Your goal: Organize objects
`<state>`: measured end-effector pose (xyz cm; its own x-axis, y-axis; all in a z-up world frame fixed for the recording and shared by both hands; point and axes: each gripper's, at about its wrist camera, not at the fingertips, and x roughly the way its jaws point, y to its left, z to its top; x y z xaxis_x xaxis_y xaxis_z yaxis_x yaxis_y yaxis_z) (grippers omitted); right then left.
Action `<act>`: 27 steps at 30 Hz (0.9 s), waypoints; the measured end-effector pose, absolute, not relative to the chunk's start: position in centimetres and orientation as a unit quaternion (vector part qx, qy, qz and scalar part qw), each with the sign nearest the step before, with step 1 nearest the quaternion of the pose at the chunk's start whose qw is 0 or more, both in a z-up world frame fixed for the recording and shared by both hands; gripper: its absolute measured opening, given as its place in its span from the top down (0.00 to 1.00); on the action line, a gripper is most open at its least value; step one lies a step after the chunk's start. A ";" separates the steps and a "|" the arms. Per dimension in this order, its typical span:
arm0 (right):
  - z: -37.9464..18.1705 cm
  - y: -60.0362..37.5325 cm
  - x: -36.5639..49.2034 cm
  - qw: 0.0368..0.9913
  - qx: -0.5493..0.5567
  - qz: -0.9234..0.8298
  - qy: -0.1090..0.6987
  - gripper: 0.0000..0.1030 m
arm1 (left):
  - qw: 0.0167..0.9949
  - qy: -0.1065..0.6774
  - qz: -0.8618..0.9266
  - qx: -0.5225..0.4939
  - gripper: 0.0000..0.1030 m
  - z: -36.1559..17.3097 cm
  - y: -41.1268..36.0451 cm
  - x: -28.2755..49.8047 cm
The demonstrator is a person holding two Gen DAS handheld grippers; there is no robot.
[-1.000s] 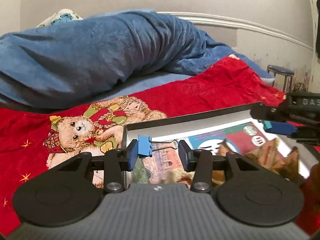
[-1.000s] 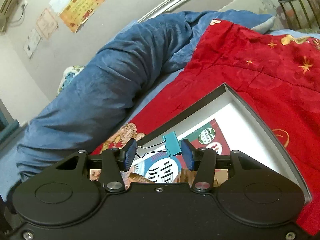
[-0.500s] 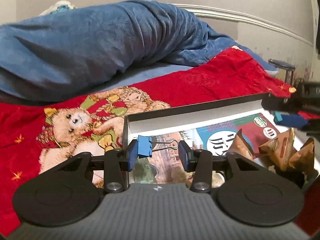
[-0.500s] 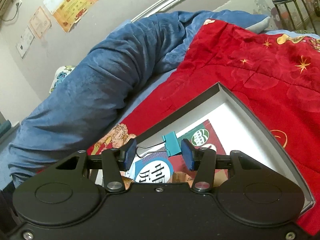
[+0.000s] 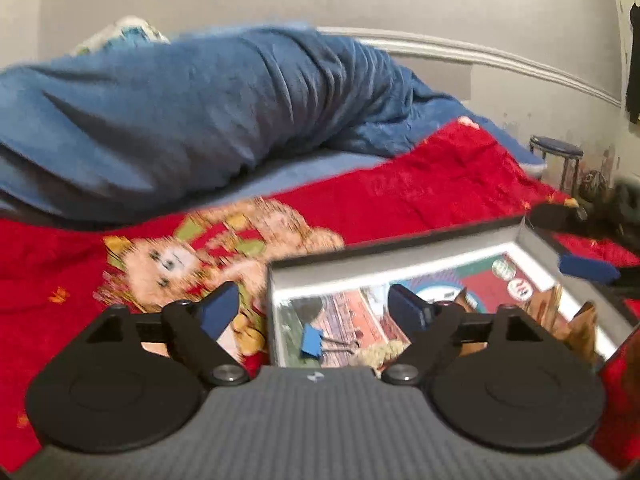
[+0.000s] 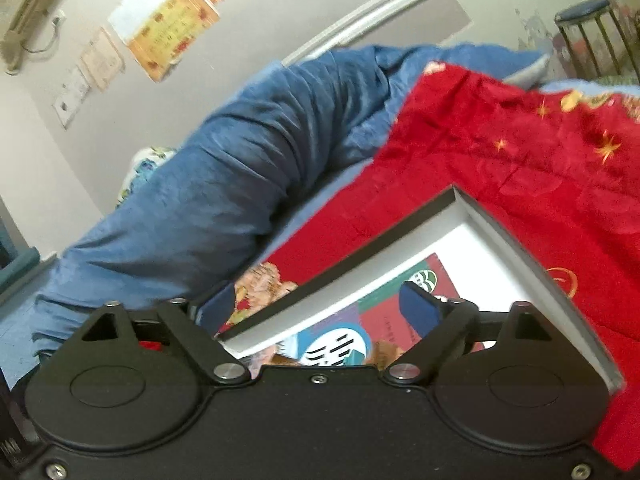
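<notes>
A shallow box with a dark rim (image 5: 400, 242) lies on the red bedspread; it also shows in the right wrist view (image 6: 520, 256). A blue binder clip (image 5: 312, 342) lies inside its near left corner on a printed card. My left gripper (image 5: 316, 312) is open and empty just above that corner. My right gripper (image 6: 316, 306) is open and empty above the box's far edge; its blue fingertip (image 5: 586, 270) shows at the right of the left wrist view. The teal clip is not in view. Brown snack packets (image 5: 576, 320) lie in the box's right part.
A red bedspread with a teddy bear print (image 5: 168, 256) covers the bed. A rolled blue blanket (image 5: 200, 112) lies along the back by the wall. A stool (image 5: 558, 152) stands at the far right. Posters (image 6: 176, 12) hang on the wall.
Both grippers have opened. The blue clip has dropped from my left gripper into the box. The teal clip has left my right gripper and is out of sight.
</notes>
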<state>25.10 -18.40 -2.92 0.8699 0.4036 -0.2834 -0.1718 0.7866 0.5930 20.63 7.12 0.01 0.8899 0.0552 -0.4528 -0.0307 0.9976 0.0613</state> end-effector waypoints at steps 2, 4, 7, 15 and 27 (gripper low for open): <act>-1.9 -18.4 22.8 0.933 0.266 0.145 0.197 0.01 | 0.973 0.228 0.029 0.028 0.07 1.8 6.7 18.9; -0.8 -18.3 20.5 0.939 0.242 0.135 0.203 0.00 | 0.974 0.225 0.025 0.021 0.00 3.2 6.3 16.7; 0.7 -18.3 16.5 0.950 0.194 0.113 0.217 0.00 | 0.974 0.227 0.016 -0.007 0.00 4.2 5.5 12.3; -0.8 -17.0 8.1 0.960 0.071 0.072 0.260 0.00 | 0.965 0.257 0.049 -0.024 0.00 0.0 3.3 4.5; -6.4 -16.4 11.3 0.928 0.063 0.097 0.354 0.00 | 0.938 0.335 0.087 -0.013 0.00 -4.3 3.3 6.2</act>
